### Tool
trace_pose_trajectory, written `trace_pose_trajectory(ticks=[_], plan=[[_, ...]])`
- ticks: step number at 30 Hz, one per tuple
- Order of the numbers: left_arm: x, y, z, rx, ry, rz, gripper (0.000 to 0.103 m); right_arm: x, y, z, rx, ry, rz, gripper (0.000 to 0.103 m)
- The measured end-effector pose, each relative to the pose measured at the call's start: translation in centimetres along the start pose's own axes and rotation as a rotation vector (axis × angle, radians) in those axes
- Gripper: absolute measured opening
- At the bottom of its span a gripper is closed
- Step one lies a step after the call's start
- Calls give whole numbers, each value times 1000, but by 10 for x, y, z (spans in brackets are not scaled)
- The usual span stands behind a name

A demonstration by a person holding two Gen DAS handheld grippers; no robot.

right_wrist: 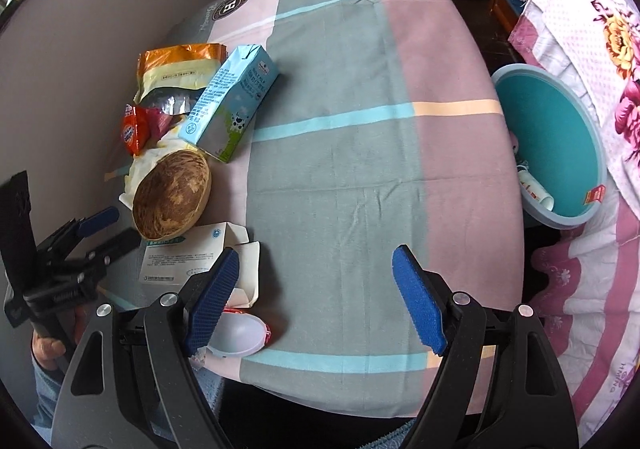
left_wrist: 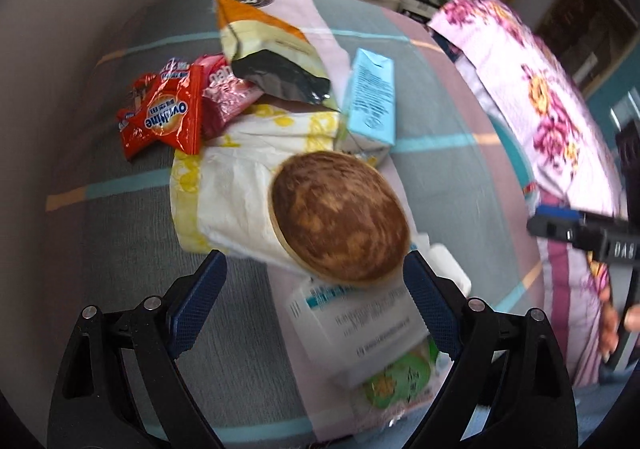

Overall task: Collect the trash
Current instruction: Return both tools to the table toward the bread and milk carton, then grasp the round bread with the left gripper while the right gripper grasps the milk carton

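Both grippers were released and empty at this moment. Left gripper (left_wrist: 316,289) hung over the heap of trash with its jaws wide apart, and the brown bowl-shaped shell (left_wrist: 340,217) lay just ahead between the two pads, but no pad touched it. Right gripper (right_wrist: 316,297) stood open above bare tablecloth (right_wrist: 340,177), with nothing between its jaws.

From my right camera, almost all the trash sat in one group at about nine to ten o'clock on the table: the blue milk carton (right_wrist: 228,105) leaning at ten o'clock, the orange snack bag (right_wrist: 176,69) behind it, the red Ovaltine wrapper (right_wrist: 134,129) beside them, the crumpled white and yellow paper (left_wrist: 240,185) under the shell, and the white medicine box (right_wrist: 188,253) at about eight o'clock. A small white plastic cup (right_wrist: 236,337) lay near the table edge at seven o'clock, touching my left pad in the picture, though I could not tell if it really touched.

The teal bin (right_wrist: 556,145) stood off the table at three o'clock, well apart from the heap. Inside it I could see only a small tube-like piece and some little scraps. So I judged the task was at its beginning: a little was already collected, and nearly the whole heap was still left to carry across.
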State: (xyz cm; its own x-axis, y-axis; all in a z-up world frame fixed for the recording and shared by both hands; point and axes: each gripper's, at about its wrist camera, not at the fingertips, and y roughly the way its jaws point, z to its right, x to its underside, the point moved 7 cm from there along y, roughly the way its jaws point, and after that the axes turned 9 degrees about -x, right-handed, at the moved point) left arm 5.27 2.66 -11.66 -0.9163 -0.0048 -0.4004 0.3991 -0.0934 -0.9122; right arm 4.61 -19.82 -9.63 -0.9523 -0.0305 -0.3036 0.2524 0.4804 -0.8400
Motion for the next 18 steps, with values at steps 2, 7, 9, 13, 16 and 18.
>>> trace_pose_trajectory(ticks=[2, 7, 9, 13, 16, 18], plan=[[-3, 6, -4, 2, -38, -6, 85, -2, 2, 1, 5, 1, -3, 75], [-6, 22, -10, 8, -81, -40, 52, -12, 8, 6, 16, 17, -10, 75], [-6, 27, -9, 2, -68, -56, 33, -16, 12, 7, 21, 23, -16, 75], [-6, 37, -3, 10, -32, -83, 31, -25, 19, 7, 27, 20, -22, 75], [-8, 43, -4, 30, -50, -86, 28, -33, 25, 1, 30, 11, -29, 75], [-12, 38, -4, 10, -31, -55, 18, -38, 27, -2, 34, 3, -31, 75]])
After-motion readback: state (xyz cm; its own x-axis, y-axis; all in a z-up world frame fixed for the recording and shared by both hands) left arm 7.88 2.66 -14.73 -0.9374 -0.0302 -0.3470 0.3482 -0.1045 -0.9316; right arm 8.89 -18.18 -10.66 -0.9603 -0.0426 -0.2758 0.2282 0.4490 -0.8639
